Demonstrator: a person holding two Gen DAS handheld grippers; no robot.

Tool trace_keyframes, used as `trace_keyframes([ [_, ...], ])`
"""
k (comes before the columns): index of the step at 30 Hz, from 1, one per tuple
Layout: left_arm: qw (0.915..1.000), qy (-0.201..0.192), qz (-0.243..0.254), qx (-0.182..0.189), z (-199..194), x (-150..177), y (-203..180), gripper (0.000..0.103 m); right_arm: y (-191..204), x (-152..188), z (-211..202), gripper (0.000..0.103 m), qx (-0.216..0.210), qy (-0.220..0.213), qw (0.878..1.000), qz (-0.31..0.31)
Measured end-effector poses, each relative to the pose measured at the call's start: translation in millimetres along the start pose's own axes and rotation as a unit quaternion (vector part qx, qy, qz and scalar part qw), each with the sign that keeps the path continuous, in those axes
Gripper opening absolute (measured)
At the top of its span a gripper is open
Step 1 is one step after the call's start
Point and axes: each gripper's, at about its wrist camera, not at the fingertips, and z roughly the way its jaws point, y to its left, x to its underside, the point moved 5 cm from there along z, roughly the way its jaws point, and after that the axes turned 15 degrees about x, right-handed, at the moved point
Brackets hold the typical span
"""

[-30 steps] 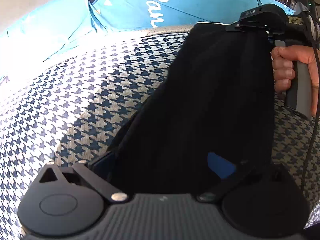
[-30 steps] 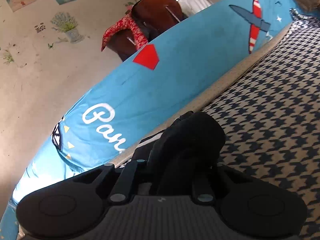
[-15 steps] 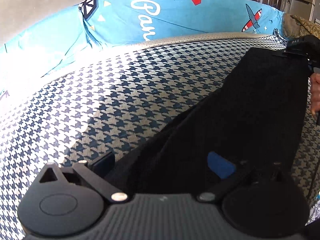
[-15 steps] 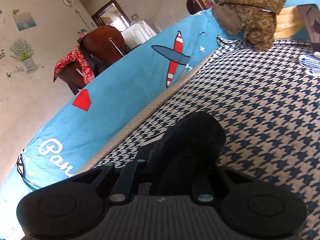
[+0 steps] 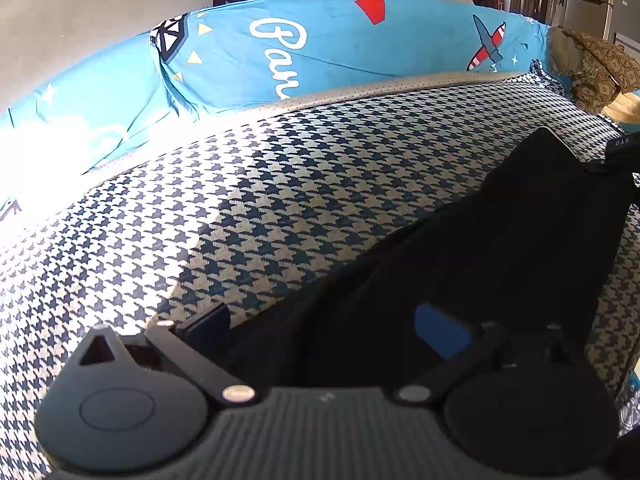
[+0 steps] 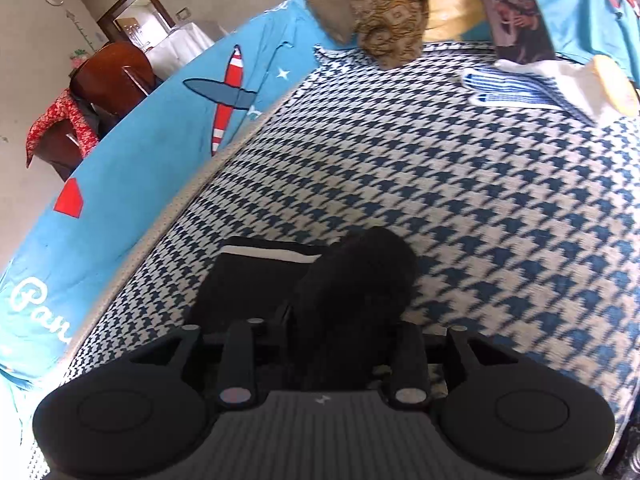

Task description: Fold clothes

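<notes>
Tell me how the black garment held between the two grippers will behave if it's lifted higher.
The black garment is probably floppy: it sags between the left gripper and the right gripper. It bunches into a soft wad at the right jaws, so likely thin and light. It should drape, not hold shape.

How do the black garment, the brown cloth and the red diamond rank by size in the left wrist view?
1. black garment, though nearness to the camera enlarges it
2. brown cloth
3. red diamond
</notes>
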Motion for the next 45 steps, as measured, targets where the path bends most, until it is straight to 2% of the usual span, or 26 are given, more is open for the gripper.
trace_keyframes([
  [3,0.9999,-0.004,-0.01,-0.003,-2,1,4,0.103,-14,3,-8,0.042,0.016,0.006,1.0,0.009],
  [10,0.9992,-0.015,-0.019,-0.032,-11,10,12,0.103,-24,14,-47,0.042,-0.001,-0.011,1.0,-0.019],
  [16,0.9982,-0.013,-0.046,-0.037,-19,27,18,0.103,-9,34,-84,0.045,-0.043,-0.036,0.996,-0.064],
  [18,0.9977,-0.013,-0.055,-0.038,-22,33,19,0.103,-2,43,-93,0.053,-0.057,-0.04,0.995,-0.076],
  [25,0.9969,-0.005,-0.066,-0.042,-25,55,18,0.103,22,89,-113,0.055,-0.123,-0.018,0.985,-0.117],
  [32,0.9953,-0.001,-0.083,-0.049,-28,72,19,0.103,35,134,-128,0.055,-0.177,-0.002,0.972,-0.153],
  [38,0.9947,-0.006,-0.086,-0.055,-32,77,18,0.103,53,171,-145,0.055,-0.22,-0.025,0.95,-0.22],
  [45,0.9926,-0.008,-0.102,-0.065,-37,82,25,0.103,70,228,-145,0.055,-0.211,-0.026,0.928,-0.306],
])
